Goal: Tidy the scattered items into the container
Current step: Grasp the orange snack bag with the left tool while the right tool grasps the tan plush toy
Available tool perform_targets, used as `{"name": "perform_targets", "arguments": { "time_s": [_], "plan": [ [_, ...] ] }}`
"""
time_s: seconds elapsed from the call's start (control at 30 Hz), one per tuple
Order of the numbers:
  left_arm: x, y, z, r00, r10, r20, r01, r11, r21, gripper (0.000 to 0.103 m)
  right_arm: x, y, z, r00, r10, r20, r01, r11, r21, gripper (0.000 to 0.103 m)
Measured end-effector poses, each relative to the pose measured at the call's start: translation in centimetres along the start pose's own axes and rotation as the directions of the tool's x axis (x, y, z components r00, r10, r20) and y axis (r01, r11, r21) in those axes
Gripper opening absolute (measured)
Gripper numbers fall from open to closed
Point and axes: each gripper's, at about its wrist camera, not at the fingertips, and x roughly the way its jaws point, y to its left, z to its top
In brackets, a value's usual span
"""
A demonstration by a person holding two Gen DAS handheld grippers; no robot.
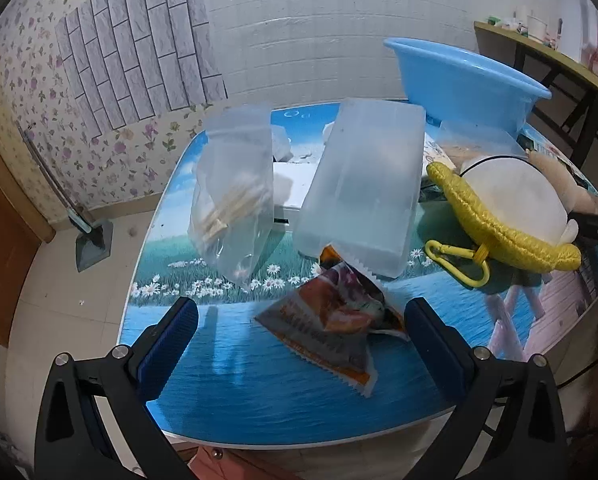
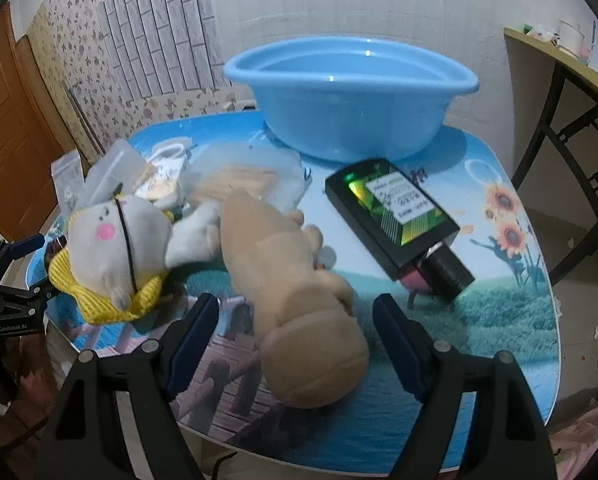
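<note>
- Right now my left gripper (image 1: 301,344) has its jaws wide apart, straddling the orange snack packet (image 1: 331,320) on the table (image 1: 239,380), not pinching yet.
- My right gripper (image 2: 297,344) is spread too, around the tan plush toy (image 2: 299,292); pads look clear of it.
- Further out: clear plastic box (image 1: 363,188), zip bag (image 1: 235,192), white plush with yellow hood (image 2: 107,256), black box (image 2: 395,216).
- Blue basin (image 2: 351,96) sits at the far edge, looks empty.
- Step: first grabs, I judge. Next: lower, close, carry to the basin.

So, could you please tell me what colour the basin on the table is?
The basin is light blue, seen best in the right wrist view.
</note>
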Motion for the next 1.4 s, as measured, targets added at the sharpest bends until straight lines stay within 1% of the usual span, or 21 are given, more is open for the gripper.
{"name": "perform_targets", "arguments": {
  "time_s": [0.13, 0.3, 0.43, 0.57, 0.63, 0.67, 0.73, 0.8, 0.83, 1.0, 1.03, 1.07, 1.1, 1.13, 1.17, 1.2, 1.27, 1.3, 1.33, 1.37, 1.4],
  "plan": [
    [0.2, 0.1, -0.2, 1.0, -0.013, 0.009, 0.013, 1.0, -0.01, 0.103, 0.6, -0.2, -0.3, 1.0, -0.007, -0.015, 0.007, 1.0, 0.006, 0.08],
    [0.6, 0.7, -0.2, 0.999, -0.042, 0.008, 0.043, 0.998, -0.05, 0.103, 0.7, 0.0, -0.5, 1.0, -0.012, 0.008, 0.012, 1.0, -0.026, 0.08],
    [1.1, 0.9, -0.4, 0.997, -0.074, 0.004, 0.074, 0.993, -0.097, 0.103, 1.0, 0.4, -0.8, 0.998, -0.051, 0.038, 0.054, 0.996, -0.072, 0.08],
    [1.1, 0.3, -0.6, 0.997, -0.069, 0.027, 0.071, 0.993, -0.096, 0.103, 1.0, 0.1, -0.7, 0.998, -0.046, 0.053, 0.049, 0.997, -0.063, 0.082],
    [1.0, 0.7, -0.9, 0.998, -0.053, 0.034, 0.057, 0.992, -0.115, 0.103, 1.0, 0.3, -0.7, 0.997, -0.041, 0.06, 0.045, 0.997, -0.064, 0.086],
    [1.0, 0.8, -1.0, 0.998, -0.052, 0.034, 0.056, 0.992, -0.115, 0.103, 1.1, 0.3, -0.6, 0.998, -0.042, 0.056, 0.046, 0.997, -0.069, 0.094],
    [1.0, 0.8, -1.0, 0.999, -0.04, 0.032, 0.044, 0.991, -0.128, 0.103, 1.4, 0.5, -0.7, 0.998, -0.043, 0.043, 0.046, 0.996, -0.076, 0.103],
    [1.0, 0.6, -1.0, 0.999, -0.034, 0.03, 0.037, 0.991, -0.128, 0.103, 1.3, 0.6, -0.6, 0.998, -0.044, 0.042, 0.047, 0.996, -0.074, 0.103],
    [1.0, 0.5, -0.9, 1.0, -0.012, 0.028, 0.016, 0.988, -0.154, 0.103, 1.3, 0.5, -0.6, 0.998, -0.045, 0.043, 0.048, 0.996, -0.072, 0.103],
    [0.8, 0.3, -1.4, 0.999, -0.001, 0.052, 0.009, 0.986, -0.165, 0.103, 1.1, 0.5, -0.9, 0.997, -0.052, 0.052, 0.056, 0.996, -0.063, 0.103],
    [0.8, 0.3, -1.4, 0.998, 0.031, 0.051, -0.021, 0.98, -0.197, 0.103, 1.0, 0.4, -0.9, 0.997, -0.053, 0.056, 0.057, 0.997, -0.06, 0.101],
    [0.7, 0.2, -1.4, 0.998, 0.042, 0.054, -0.03, 0.979, -0.203, 0.103, 0.8, 0.3, -1.0, 0.996, -0.052, 0.072, 0.056, 0.997, -0.05, 0.089],
    [0.6, 0.2, -1.5, 0.997, 0.044, 0.058, -0.032, 0.979, -0.199, 0.102, 0.6, 0.3, -1.0, 0.996, -0.045, 0.083, 0.049, 0.998, -0.039, 0.084],
    [0.6, 0.1, -1.5, 0.997, 0.047, 0.063, -0.033, 0.979, -0.203, 0.098, 0.4, 0.2, -1.0, 0.995, -0.03, 0.09, 0.033, 0.999, -0.029, 0.079],
    [0.4, 0.2, -1.5, 0.997, 0.036, 0.07, -0.021, 0.98, -0.199, 0.094, 0.2, 0.0, -1.0, 0.995, -0.019, 0.098, 0.021, 1.0, -0.02, 0.079],
    [0.3, 0.3, -1.5, 0.997, 0.027, 0.076, -0.011, 0.98, -0.197, 0.086, 0.1, -0.2, -1.0, 0.994, -0.013, 0.106, 0.014, 1.0, -0.01, 0.079],
    [0.1, 0.1, -1.5, 0.996, 0.009, 0.091, 0.008, 0.983, -0.186, 0.073, 0.0, -0.5, -0.9, 0.993, -0.006, 0.115, 0.006, 1.0, 0.003, 0.067],
    [0.0, -0.1, -1.5, 0.995, 0.002, 0.099, 0.016, 0.983, -0.181, 0.066, 0.0, -0.6, -0.9, 0.994, 0.006, 0.113, -0.007, 1.0, 0.005, 0.063],
    [-0.1, -0.1, -1.5, 0.995, -0.002, 0.105, 0.021, 0.983, -0.18, 0.064, 0.1, -0.6, -0.9, 0.994, 0.023, 0.109, -0.024, 1.0, 0.007, 0.055],
    [-0.2, 0.0, -1.6, 0.994, -0.009, 0.109, 0.029, 0.983, -0.182, 0.063, 0.1, -0.6, -0.9, 0.994, 0.032, 0.104, -0.032, 0.999, 0.004, 0.052],
    [-0.3, 0.1, -1.6, 0.993, -0.018, 0.114, 0.039, 0.982, -0.186, 0.058, 0.1, -0.5, -1.0, 0.994, 0.026, 0.106, -0.026, 1.0, 0.0, 0.051]
  ]
}}
